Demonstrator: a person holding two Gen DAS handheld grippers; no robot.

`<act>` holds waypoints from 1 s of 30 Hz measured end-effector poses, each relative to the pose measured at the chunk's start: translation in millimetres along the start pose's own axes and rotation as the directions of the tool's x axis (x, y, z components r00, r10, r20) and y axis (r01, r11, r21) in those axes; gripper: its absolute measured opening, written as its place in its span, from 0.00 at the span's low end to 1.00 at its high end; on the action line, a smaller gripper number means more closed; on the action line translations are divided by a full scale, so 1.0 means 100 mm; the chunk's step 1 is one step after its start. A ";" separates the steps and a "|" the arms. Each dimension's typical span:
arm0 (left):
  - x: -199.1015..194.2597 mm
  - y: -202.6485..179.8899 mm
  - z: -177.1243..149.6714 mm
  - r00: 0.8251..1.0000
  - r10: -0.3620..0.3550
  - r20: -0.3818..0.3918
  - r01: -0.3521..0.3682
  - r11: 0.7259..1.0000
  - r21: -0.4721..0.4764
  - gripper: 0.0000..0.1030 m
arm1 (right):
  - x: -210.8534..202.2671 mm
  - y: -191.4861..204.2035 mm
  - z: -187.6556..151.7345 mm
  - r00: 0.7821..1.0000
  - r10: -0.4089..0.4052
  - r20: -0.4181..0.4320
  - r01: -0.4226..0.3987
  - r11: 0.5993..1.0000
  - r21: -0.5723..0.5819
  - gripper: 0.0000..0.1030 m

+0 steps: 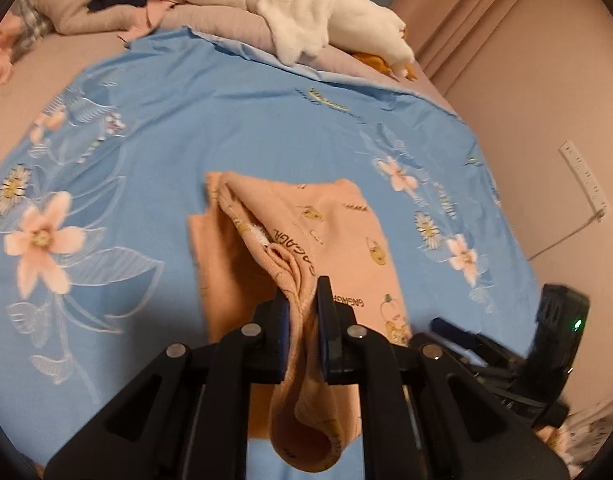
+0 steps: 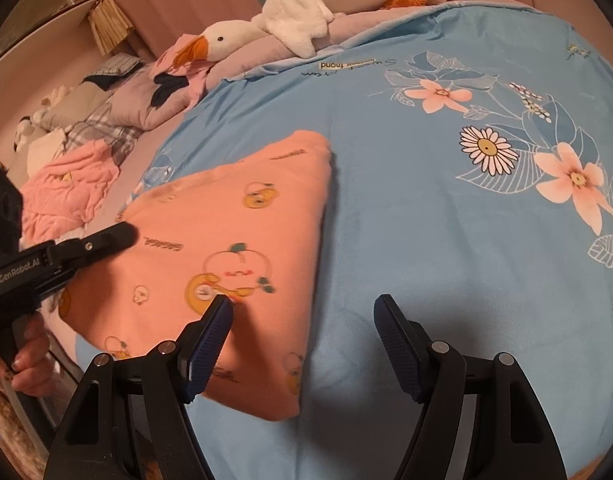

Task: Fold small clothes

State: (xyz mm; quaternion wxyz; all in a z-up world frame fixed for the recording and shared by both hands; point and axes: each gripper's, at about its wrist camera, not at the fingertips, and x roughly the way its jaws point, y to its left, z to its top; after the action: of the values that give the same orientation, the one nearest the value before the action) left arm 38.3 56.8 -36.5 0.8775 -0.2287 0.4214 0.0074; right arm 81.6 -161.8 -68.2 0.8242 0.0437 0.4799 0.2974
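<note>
The left gripper (image 1: 302, 312) pinches a bunched edge of the peach printed garment (image 1: 338, 240), lifting that fold off the blue floral bedspread (image 1: 186, 128). In the right wrist view the garment lies at about nine o'clock from centre. The right gripper (image 2: 302, 320) stands spread, nothing between its pads, its left fingertip over the garment. A plush goose (image 1: 306, 12) lies at twelve o'clock.

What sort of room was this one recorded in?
Most likely a bedroom: the work surface is a bed covered by a blue floral duvet, a plush goose lies along its far edge, and curtains hang by the wall.
</note>
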 end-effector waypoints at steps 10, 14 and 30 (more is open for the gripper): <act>0.17 0.47 -0.31 0.993 0.088 -0.085 -0.095 0.991 -0.090 0.12 | 0.11 0.01 -0.03 1.000 -0.005 -0.029 0.005 1.000 0.009 0.71; 0.27 0.48 -0.37 0.989 0.112 -0.097 -0.119 0.990 -0.071 0.16 | 0.15 0.01 -0.04 0.999 -0.008 -0.045 0.009 1.000 0.010 0.71; 0.06 0.48 -0.60 0.993 0.041 -0.109 -0.051 0.994 -0.094 0.38 | 0.21 0.08 -0.07 0.998 -0.005 -0.055 0.005 1.000 -0.005 0.71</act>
State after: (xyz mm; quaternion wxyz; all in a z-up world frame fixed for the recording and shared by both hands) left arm -11.9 74.1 -91.7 0.8413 -0.2613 0.4719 0.0359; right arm 80.1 -145.7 -84.9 0.8115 0.0323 0.5019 0.2976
